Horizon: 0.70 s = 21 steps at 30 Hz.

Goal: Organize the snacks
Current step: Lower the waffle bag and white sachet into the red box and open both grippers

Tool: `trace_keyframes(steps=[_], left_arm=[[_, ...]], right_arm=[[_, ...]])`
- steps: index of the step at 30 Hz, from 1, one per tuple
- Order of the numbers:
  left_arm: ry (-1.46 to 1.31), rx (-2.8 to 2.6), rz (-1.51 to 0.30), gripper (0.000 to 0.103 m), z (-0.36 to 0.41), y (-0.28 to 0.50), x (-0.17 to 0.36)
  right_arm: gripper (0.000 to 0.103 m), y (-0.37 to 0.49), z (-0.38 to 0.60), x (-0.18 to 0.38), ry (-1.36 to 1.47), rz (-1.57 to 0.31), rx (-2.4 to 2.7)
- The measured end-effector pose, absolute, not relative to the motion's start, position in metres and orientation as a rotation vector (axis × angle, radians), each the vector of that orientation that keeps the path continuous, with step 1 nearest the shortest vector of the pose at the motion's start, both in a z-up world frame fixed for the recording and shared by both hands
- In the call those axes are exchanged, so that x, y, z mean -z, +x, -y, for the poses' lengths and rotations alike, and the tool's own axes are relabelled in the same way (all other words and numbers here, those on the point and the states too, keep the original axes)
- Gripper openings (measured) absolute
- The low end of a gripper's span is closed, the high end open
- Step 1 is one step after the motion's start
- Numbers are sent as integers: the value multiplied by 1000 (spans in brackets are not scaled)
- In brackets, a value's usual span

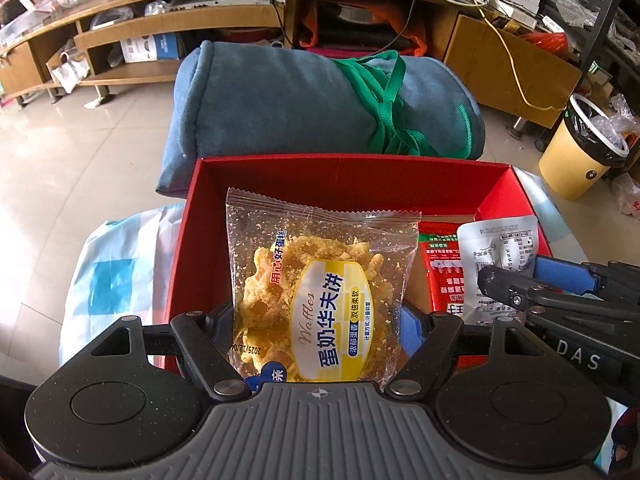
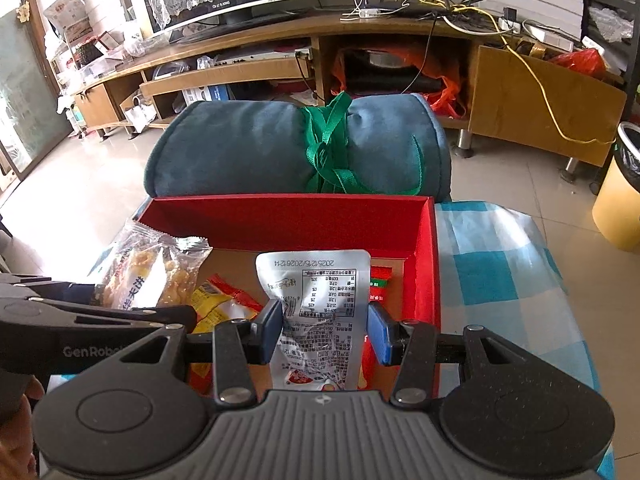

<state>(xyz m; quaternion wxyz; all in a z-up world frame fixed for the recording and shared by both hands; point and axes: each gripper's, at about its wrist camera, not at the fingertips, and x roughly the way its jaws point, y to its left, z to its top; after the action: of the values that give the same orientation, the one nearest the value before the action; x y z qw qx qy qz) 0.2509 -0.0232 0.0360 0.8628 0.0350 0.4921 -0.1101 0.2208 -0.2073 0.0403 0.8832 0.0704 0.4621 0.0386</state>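
While both grippers hold packets, blue roll [image 2: 256,148] borders red box [image 2: 426,264].

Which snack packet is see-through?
The waffle packet in the left gripper: you can see the yellow waffle inside. The silver pouch and red packet hide theirs.

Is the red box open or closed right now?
Open. The red box has no lid on, and its cardboard floor and a yellow snack packet inside show.

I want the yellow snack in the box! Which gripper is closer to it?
Left. The left gripper hovers right beside the yellow snack; the right gripper is farther over, holding the silver packet.
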Motion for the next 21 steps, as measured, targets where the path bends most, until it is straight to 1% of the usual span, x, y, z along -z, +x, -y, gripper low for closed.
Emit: trace_keyframes(steps=[13,21], left_arm=[[96,188,-1082,81,25,266,-9],[107,181,-1098,81,26,268,-6]], right_arm=[[42,239,198,-11,125,-1012,-92],[42,242,198,-2,120,-1030,-98]])
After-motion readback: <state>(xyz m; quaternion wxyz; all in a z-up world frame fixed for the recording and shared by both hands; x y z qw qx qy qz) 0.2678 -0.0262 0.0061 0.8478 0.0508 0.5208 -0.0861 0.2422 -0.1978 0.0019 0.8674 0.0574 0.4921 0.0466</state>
